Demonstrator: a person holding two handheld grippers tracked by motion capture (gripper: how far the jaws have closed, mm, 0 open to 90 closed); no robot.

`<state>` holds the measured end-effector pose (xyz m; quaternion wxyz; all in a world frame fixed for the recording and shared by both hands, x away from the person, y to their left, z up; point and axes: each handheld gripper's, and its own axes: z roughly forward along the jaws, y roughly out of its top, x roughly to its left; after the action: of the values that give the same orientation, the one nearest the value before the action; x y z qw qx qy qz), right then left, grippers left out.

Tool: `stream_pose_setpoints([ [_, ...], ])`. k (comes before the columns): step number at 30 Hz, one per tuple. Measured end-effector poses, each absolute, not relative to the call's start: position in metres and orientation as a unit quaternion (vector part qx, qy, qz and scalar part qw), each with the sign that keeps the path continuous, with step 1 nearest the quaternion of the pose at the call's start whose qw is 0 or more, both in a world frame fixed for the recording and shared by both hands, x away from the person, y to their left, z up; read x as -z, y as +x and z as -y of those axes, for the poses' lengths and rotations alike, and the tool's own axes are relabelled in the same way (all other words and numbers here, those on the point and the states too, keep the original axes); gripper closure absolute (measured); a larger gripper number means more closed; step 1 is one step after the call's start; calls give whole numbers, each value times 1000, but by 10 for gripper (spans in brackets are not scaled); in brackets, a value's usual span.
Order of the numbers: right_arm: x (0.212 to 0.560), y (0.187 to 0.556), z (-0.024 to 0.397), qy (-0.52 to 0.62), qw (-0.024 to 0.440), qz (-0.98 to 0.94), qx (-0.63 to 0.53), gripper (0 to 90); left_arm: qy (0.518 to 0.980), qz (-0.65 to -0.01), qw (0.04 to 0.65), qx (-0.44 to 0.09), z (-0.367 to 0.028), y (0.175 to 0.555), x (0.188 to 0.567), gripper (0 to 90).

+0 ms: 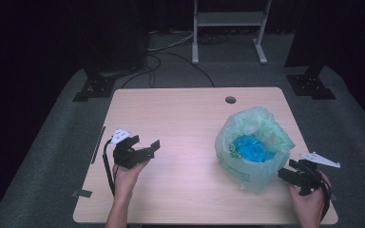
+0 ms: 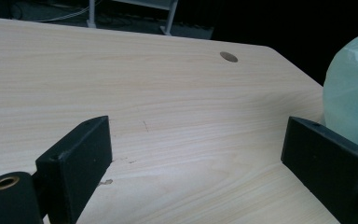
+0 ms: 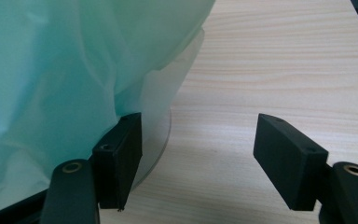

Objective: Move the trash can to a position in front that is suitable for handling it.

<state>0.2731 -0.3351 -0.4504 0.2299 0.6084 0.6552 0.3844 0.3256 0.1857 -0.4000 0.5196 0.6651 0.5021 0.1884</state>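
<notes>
The green bag (image 1: 253, 148) stands open-mouthed toward the table's right front, blue stuff (image 1: 249, 148) inside, likely so it can be gripped at its side. The right gripper (image 1: 291, 174), jaws spread, has one jaw touching the bag; the left gripper (image 1: 145, 148) hovers spread, well left of the bag

2 black tools (image 1: 148, 148), grey triangular plates, cables
</notes>
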Motion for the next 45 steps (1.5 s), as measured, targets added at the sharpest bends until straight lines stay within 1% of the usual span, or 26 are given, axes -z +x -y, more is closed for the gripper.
stream_pose_setpoints([
  [12,446,283,311,592,229,-676,-374,320,657,-507,524,-190,-191,324,397,75],
  [29,435,307,257,549,225,-719,-362,315,643,-515,532,-195,-204,323,392,75],
  [37,427,331,232,520,235,-739,-359,314,639,-517,535,-197,-208,322,390,75],
  [45,424,356,216,501,231,-748,-368,315,635,-519,538,-196,-210,322,389,75],
])
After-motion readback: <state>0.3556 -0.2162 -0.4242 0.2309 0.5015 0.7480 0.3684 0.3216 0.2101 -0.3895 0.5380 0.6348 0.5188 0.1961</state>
